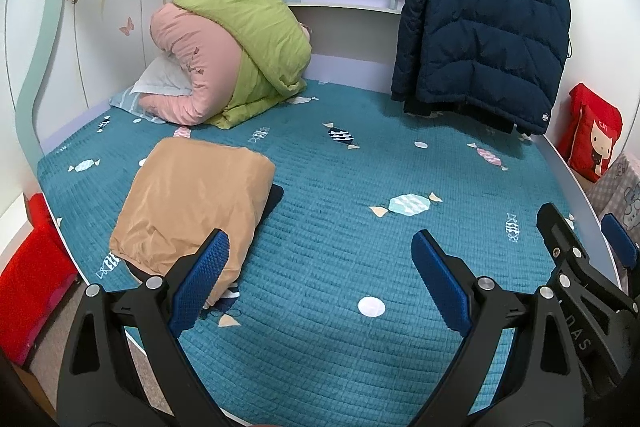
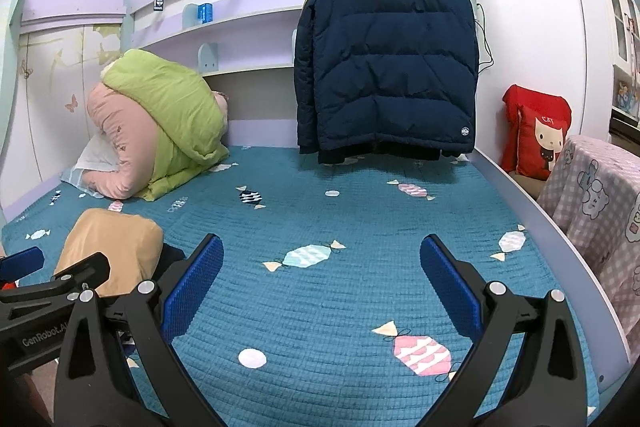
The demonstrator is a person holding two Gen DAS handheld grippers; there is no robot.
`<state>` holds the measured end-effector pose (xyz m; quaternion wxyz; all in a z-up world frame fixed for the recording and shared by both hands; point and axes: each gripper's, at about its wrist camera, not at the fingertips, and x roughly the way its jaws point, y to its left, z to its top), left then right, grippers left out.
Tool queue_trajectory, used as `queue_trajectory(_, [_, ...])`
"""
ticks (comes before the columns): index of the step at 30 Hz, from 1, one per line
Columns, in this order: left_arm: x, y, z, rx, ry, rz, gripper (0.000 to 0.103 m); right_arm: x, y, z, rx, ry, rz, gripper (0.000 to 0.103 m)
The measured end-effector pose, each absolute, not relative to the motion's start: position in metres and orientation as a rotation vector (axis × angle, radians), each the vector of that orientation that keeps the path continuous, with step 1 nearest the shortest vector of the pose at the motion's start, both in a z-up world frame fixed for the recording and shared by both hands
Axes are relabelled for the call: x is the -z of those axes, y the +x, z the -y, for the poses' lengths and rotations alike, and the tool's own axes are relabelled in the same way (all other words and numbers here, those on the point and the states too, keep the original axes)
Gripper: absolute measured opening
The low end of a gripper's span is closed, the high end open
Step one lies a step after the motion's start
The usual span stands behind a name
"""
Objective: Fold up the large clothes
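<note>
While I hold both tools over the teal bedspread [image 2: 320, 307], my left gripper [image 1: 320, 283] gapes wide with nothing between its blue pads, and my right gripper [image 2: 322, 281] is spread just as far, also gripping nothing. Ahead of the right gripper, the navy-and-yellow puffer jacket [image 2: 386, 67] hangs on its hanger. A folded tan garment [image 1: 188, 207] lies just beyond my left gripper's left finger.

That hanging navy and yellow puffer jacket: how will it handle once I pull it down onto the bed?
The puffer jacket looks quilted and puffy, so probably light for its bulk and floppy. Its shell appears smooth, so it may slip between pads. Folds will likely spring back open on the bed cover.
</note>
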<state>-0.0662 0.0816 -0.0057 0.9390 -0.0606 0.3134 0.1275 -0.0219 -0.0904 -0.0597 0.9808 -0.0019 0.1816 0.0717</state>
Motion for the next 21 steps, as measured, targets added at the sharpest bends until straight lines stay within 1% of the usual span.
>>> queue_trajectory(21, [0.0033,-0.0678,-0.0809,-0.270,-0.130,-0.640,0.093,0.0583,-0.0255,0.0884,-0.145,-0.017,-0.364,0.095])
